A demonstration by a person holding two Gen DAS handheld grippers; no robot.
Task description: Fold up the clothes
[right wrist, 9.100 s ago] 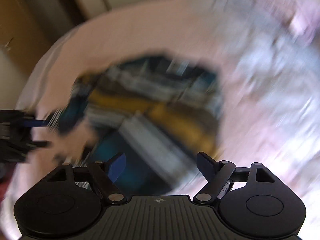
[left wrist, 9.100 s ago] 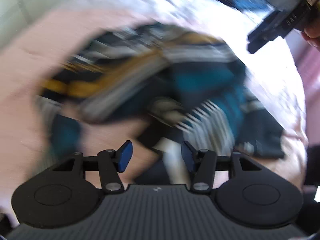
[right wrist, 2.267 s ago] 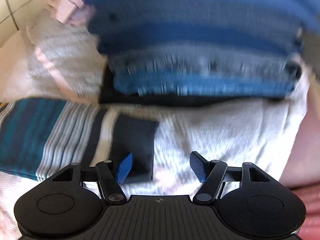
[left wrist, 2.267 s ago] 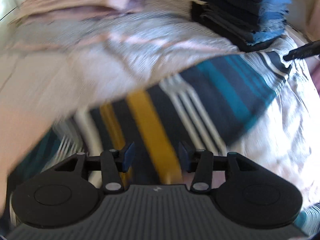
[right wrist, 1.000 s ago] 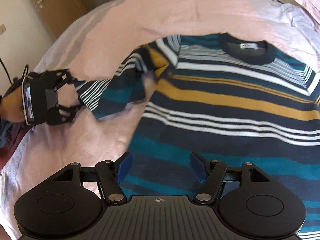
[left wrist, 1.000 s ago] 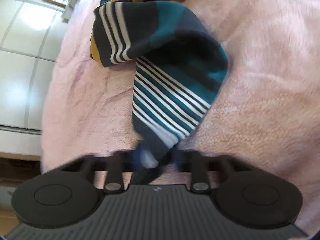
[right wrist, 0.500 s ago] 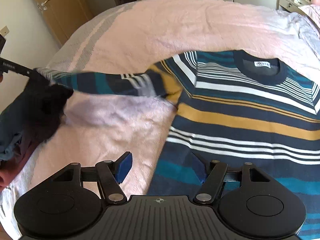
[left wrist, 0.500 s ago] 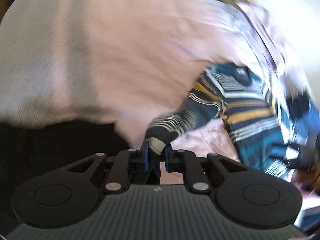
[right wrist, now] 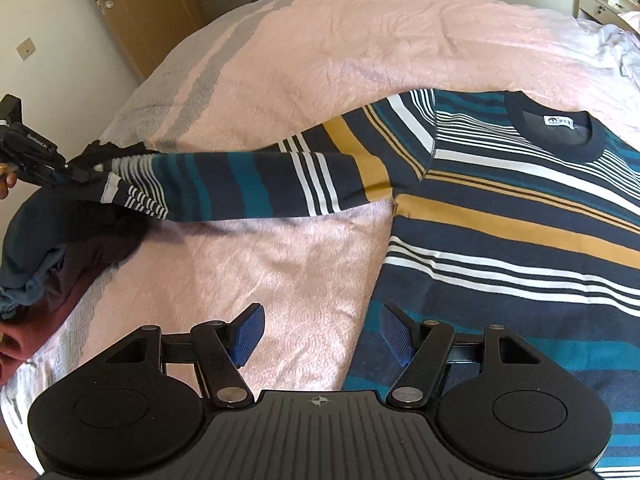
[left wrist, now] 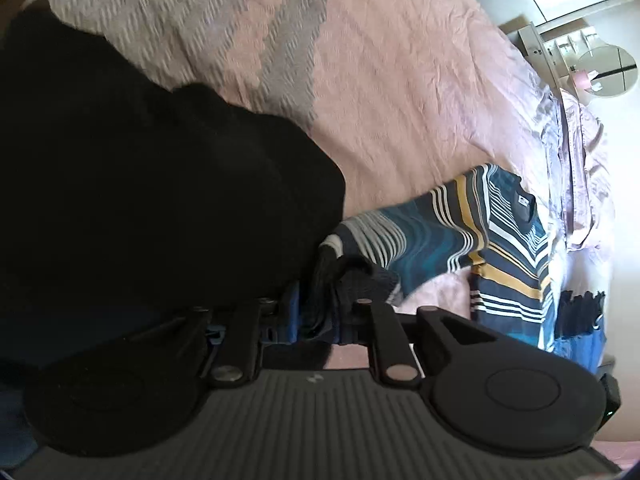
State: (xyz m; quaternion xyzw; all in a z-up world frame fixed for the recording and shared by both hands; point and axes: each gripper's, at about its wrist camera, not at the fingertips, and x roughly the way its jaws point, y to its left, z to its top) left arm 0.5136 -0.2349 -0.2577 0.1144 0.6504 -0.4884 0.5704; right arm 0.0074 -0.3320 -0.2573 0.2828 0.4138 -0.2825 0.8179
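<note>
A striped sweater [right wrist: 500, 216] in navy, teal, white and mustard lies flat on a pink bedspread [right wrist: 360, 40], collar at the upper right. Its sleeve [right wrist: 248, 188] is stretched out straight to the left, lifted off the bed. My left gripper [left wrist: 316, 314] is shut on the sleeve's cuff [left wrist: 344, 276]; in the right wrist view this gripper [right wrist: 86, 176] appears at the far left, a hand behind it. My right gripper [right wrist: 320, 334] hangs open over the sweater's lower left edge, nothing between its fingers.
A heap of dark clothes [right wrist: 44, 236] lies at the bed's left edge under the stretched sleeve; it fills the left of the left wrist view as a black mass [left wrist: 140, 200]. Pale lilac clothes [left wrist: 576, 168] lie beyond the sweater. A wooden door [right wrist: 132, 8] stands behind the bed.
My left gripper has pulled the cuff out to the left and rolled over, so the crumpled sleeve now stretches straight. My right gripper has drifted slightly back along the sweater's hem, still open.
</note>
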